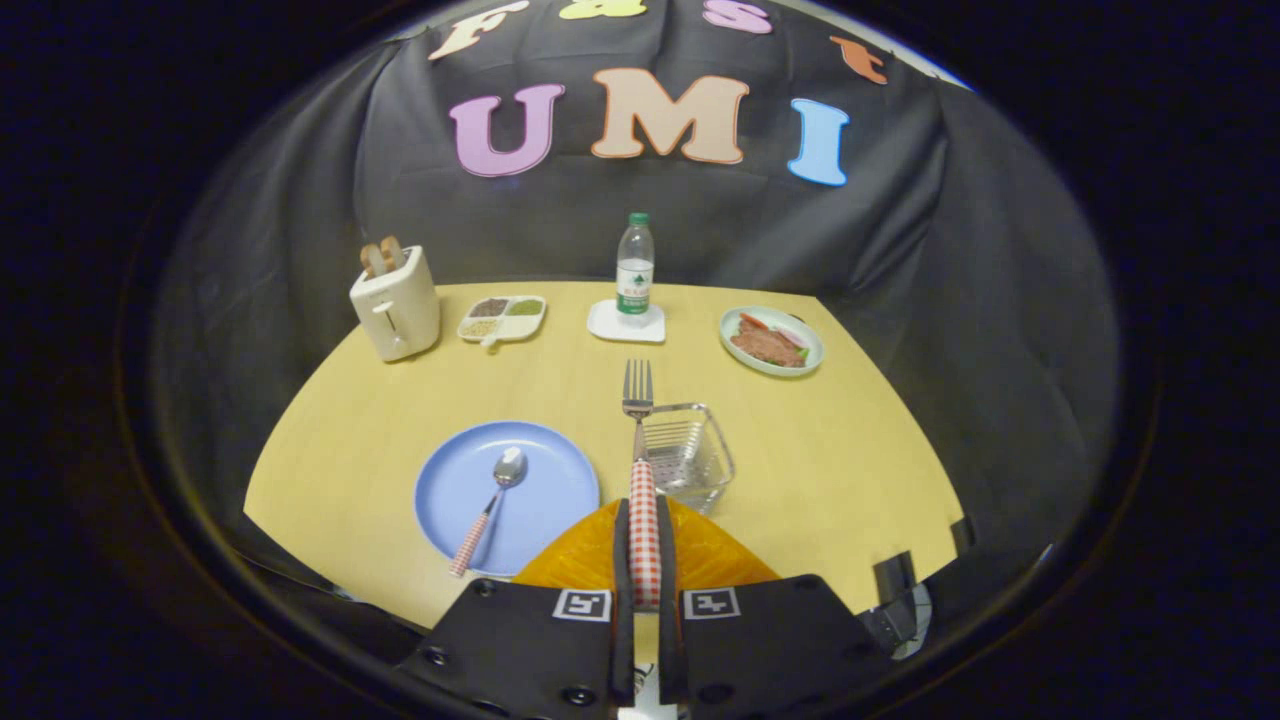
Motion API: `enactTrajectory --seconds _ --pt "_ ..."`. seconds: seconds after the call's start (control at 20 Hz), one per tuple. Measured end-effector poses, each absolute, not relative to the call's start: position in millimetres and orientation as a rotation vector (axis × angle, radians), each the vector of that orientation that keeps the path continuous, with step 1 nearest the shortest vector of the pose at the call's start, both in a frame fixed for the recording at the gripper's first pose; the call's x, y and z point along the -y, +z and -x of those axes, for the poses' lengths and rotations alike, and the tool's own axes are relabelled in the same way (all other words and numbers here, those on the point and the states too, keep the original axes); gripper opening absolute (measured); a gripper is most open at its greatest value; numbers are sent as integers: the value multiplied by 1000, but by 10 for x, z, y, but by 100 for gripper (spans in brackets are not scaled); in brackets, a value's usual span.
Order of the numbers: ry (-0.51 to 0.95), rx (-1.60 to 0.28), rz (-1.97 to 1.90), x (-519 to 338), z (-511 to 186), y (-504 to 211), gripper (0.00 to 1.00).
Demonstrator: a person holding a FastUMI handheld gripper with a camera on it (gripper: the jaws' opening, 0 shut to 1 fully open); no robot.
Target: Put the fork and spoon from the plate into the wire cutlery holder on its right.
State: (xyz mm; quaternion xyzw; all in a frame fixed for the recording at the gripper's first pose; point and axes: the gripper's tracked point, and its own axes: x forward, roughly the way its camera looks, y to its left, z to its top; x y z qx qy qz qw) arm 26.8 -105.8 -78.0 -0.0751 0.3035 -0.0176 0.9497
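My gripper (643,515) is shut on the fork (639,430), both fingers pressing its red-checked handle. The fork points straight ahead, tines up and away, raised above the table. Its metal head hangs just left of the wire cutlery holder (688,458), a small square basket standing on the table right of the plate. The blue plate (548,500) lies ahead and left of the fingers. On it rests the spoon (492,505), bowl away from me, checked handle toward the plate's near rim.
At the table's far side stand a cream toaster (395,303) with bread, a divided dish (503,318) of grains, a water bottle (635,265) on a white coaster, and a plate of meat (771,341). The wooden table (850,460) drops off close to me.
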Motion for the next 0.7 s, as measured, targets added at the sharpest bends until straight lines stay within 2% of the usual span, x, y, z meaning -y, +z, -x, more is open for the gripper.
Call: enactTrajectory --seconds 0.7 --pt "46 -1130 295 1412 -563 -1329 12"
